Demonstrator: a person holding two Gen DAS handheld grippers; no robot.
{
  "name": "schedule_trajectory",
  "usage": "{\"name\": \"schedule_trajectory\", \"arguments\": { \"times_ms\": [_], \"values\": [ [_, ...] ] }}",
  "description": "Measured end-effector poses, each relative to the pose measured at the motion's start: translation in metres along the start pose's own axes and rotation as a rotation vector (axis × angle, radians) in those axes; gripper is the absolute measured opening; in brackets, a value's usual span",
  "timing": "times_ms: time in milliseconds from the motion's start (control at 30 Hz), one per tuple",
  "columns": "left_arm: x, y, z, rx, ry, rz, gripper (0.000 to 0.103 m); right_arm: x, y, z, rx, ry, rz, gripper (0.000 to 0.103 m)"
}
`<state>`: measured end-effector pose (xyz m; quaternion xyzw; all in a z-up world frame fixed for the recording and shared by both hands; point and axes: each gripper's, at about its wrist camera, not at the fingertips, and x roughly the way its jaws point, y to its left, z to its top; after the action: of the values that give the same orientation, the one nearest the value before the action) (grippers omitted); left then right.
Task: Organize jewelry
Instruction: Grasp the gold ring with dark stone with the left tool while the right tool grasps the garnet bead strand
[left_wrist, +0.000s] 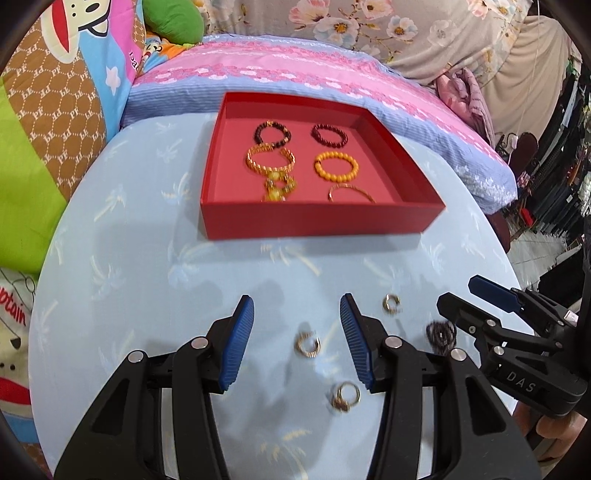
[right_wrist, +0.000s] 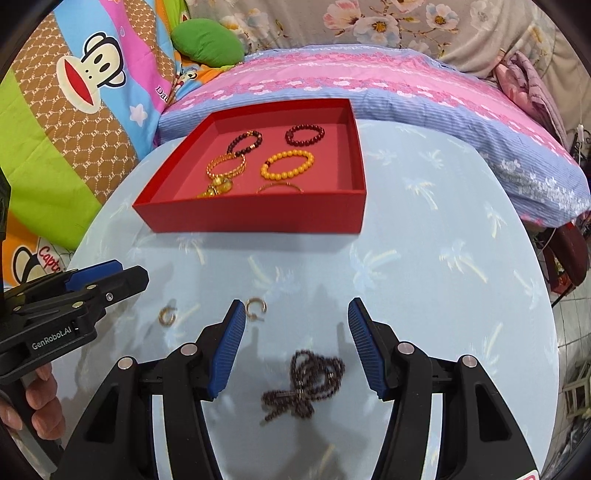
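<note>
A red tray (left_wrist: 314, 220) (right_wrist: 258, 218) at the far side of the round table holds several bracelets: two dark beaded, one orange beaded (left_wrist: 336, 166) (right_wrist: 287, 165), gold ones. On the cloth lie three gold rings (left_wrist: 307, 344) (left_wrist: 390, 302) (left_wrist: 345, 396); two of these rings show in the right wrist view (right_wrist: 168, 315) (right_wrist: 255, 307). A dark beaded necklace (right_wrist: 303, 384) (left_wrist: 440, 334) lies bunched. My left gripper (left_wrist: 297, 341) is open, one ring lying between its fingers on the table. My right gripper (right_wrist: 297, 347) is open above the necklace.
The round table wears a light blue palm-print cloth (left_wrist: 147, 258) (right_wrist: 443, 277). A bed with pink and blue bedding (left_wrist: 295, 70) lies behind it, cartoon-print quilts (right_wrist: 74, 110) to the left. The table's right edge drops to a tiled floor (right_wrist: 569, 325).
</note>
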<state>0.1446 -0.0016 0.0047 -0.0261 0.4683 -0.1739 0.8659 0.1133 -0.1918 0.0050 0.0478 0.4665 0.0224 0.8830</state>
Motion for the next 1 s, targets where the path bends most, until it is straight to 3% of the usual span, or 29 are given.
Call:
{"name": "schedule_trajectory", "arguments": {
  "times_ms": [500, 933, 1000],
  "values": [
    [0.001, -0.016, -0.049, 0.032, 0.073, -0.022, 0.046, -0.005, -0.006, -0.051, 0.028, 0.061, 0.003, 0.056],
    [-0.002, -0.018, -0.064, 0.031, 0.084, -0.021, 0.046, 0.001, 0.002, -0.052, 0.044, 0.058, 0.011, 0.054],
    [-0.002, -0.019, -0.067, 0.033, 0.088, -0.023, 0.046, 0.004, 0.003, -0.051, 0.042, 0.061, 0.006, 0.049]
  ]
}}
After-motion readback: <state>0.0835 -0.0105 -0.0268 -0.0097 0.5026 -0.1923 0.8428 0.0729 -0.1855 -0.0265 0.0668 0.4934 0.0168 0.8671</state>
